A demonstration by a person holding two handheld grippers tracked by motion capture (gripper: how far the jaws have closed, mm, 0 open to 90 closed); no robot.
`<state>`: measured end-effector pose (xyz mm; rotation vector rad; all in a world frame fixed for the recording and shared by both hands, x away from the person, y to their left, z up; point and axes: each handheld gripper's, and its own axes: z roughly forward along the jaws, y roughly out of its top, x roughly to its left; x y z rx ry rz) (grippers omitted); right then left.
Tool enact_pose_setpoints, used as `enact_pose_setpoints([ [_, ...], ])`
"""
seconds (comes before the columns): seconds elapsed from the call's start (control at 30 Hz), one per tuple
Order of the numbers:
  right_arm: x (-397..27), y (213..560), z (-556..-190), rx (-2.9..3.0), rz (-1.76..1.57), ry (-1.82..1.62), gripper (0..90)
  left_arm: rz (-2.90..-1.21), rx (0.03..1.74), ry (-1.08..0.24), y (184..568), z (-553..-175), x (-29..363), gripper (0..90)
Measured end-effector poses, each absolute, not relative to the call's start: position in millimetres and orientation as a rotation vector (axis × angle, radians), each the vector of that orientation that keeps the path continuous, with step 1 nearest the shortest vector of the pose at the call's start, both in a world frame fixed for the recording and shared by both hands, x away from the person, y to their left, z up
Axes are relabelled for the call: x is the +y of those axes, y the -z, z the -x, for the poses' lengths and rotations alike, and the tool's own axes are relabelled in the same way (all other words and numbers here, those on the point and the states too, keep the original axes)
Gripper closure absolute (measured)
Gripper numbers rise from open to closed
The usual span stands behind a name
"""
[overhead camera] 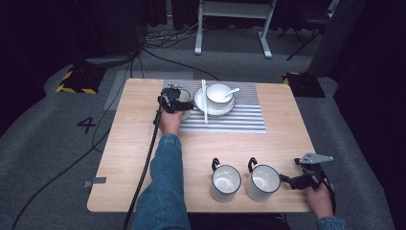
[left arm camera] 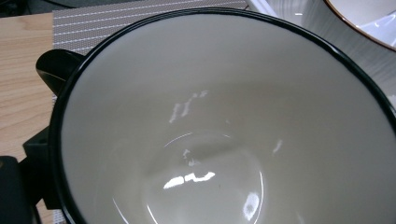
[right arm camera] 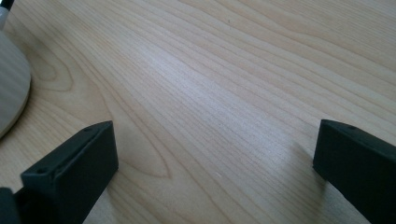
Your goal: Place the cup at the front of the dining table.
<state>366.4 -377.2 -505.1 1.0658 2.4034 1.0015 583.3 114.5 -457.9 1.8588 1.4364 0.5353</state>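
A white mug (overhead camera: 185, 95) with a black rim stands on the striped placemat (overhead camera: 239, 118) at the far left of it. My left gripper (overhead camera: 186, 103) is shut on that mug's wall. In the left gripper view the mug's inside (left arm camera: 210, 140) looks empty, one black jaw is outside its left wall, and its black handle (left arm camera: 55, 70) sticks out to the left. My right gripper (overhead camera: 286, 181) rests low at the front right, open, its jaws wide apart over bare wood (right arm camera: 215, 154). It points at the nearer of two more mugs (overhead camera: 263, 182), whose wall (right arm camera: 11, 84) is just left of it.
A second front mug (overhead camera: 225, 182) stands beside the first, both with handles toward the back. On the placemat a bowl (overhead camera: 219, 93) with a spoon (overhead camera: 232, 91) sits on a plate (overhead camera: 214, 108), with chopsticks (overhead camera: 205, 101) on its left. Table edge (overhead camera: 201, 209) is close.
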Motion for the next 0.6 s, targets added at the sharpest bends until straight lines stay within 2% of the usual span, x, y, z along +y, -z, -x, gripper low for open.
enact_pose_setpoints([
  [0.23,-377.2,505.1,-366.4,2.404,-1.065,-1.001,0.1,-1.831,1.394,-0.613,465.8,-572.9,112.1,3.1],
  [0.6,-377.2,505.1,-366.4,2.404,-1.067,-1.001,0.1,-1.844,1.398,-0.606,465.9,-571.9,109.6,3.0],
])
